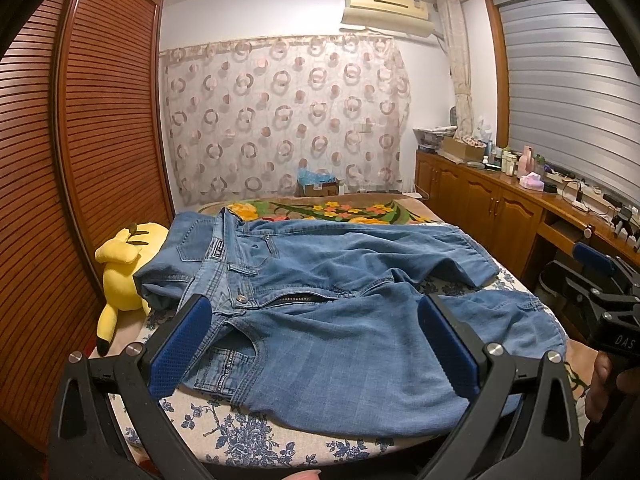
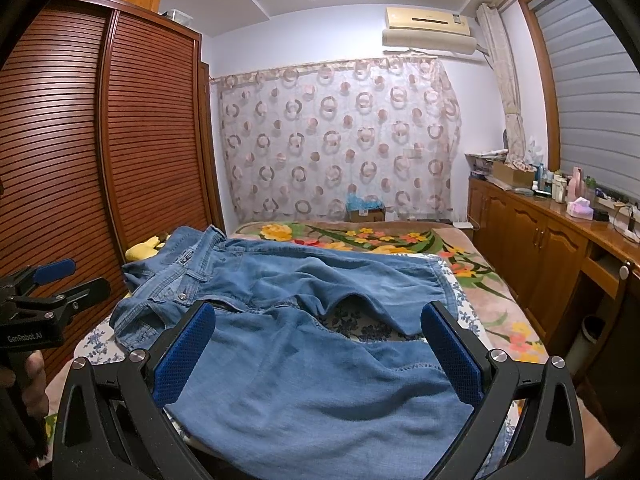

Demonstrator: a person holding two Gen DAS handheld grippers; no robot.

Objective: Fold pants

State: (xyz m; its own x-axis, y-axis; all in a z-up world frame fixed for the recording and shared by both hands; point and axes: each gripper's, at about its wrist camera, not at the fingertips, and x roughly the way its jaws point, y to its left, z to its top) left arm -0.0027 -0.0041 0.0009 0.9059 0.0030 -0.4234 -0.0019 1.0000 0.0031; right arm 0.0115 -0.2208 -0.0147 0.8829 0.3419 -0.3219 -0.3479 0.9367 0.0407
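While both spread wide, left gripper (image 1: 312,320) and right gripper (image 2: 318,328) hover over pants (image 1: 320,304).

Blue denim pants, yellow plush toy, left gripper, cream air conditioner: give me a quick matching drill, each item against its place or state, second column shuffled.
Column one:
1. blue denim pants
2. yellow plush toy
3. left gripper
4. cream air conditioner

Column two:
A. high on the far wall
B. open, holding nothing
C. spread out on the bed, zipper undone
D. lying at the bed's left edge, beside the waistband

Pairs: 1-C, 2-D, 3-B, 4-A
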